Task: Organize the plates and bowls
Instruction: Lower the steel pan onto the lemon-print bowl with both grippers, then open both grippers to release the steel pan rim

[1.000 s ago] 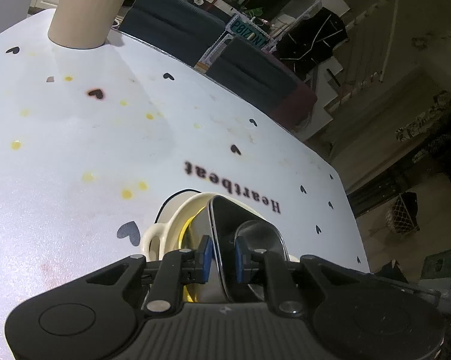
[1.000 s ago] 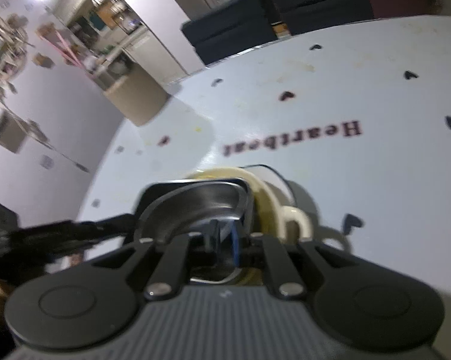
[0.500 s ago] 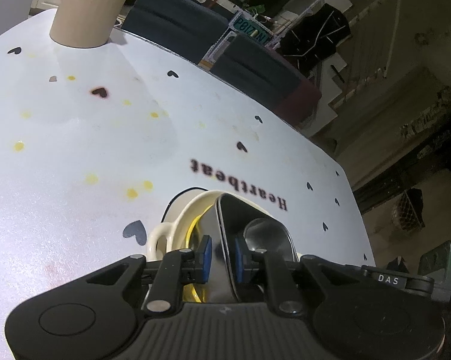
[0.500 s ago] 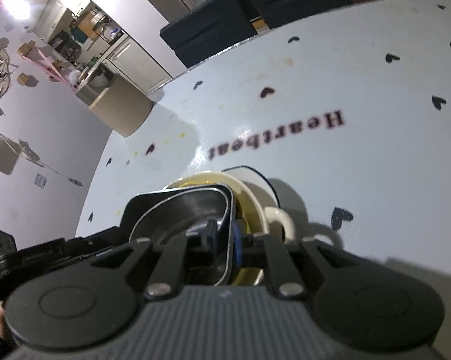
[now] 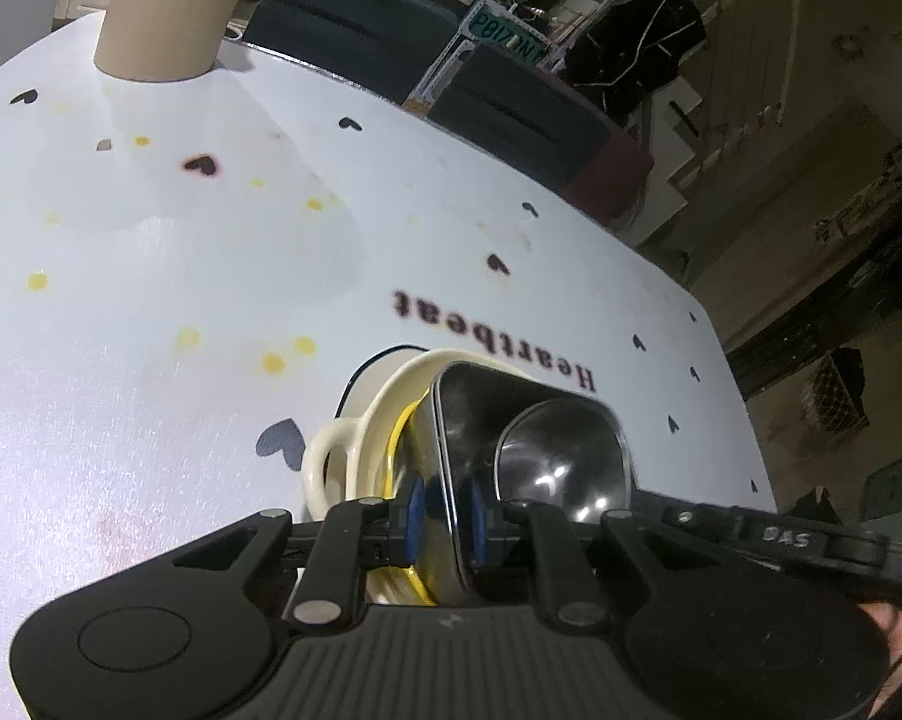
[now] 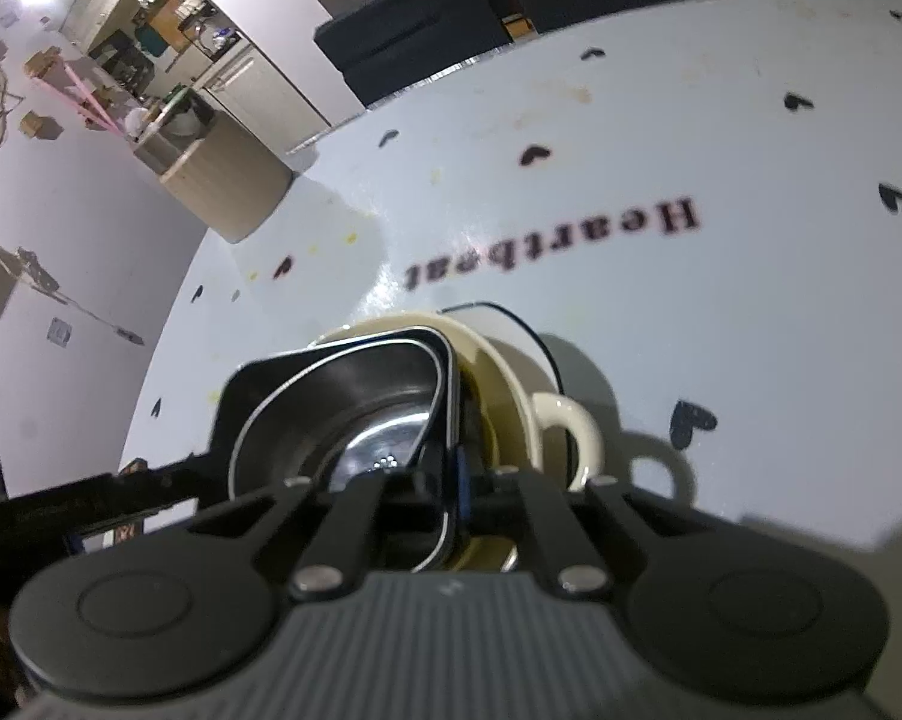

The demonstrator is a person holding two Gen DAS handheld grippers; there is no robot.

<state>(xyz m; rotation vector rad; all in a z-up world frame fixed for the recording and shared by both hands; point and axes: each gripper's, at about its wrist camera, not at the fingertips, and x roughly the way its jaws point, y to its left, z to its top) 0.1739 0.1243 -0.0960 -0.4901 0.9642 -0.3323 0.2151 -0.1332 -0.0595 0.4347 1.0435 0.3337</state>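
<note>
gripping opposite sides of one steel bowl (image 5: 529,444), both tools are clamped on its rim: left gripper (image 5: 444,519) with blue pads either side of the near wall, right gripper (image 6: 447,483) pinched tight on the far wall. bowl sits tilted inside a cream handled dish (image 5: 354,450) on the white heart-print tablecloth (image 5: 150,300). beige mug (image 5: 162,6) stands well apart at the table's far edge.

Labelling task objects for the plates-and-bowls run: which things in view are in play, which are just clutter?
In play: steel bowl, pinched at opposite rims by left gripper and right gripper; cream handled dish beneath it.

Clutter: beige cup, dark chairs, tablecloth.
</note>
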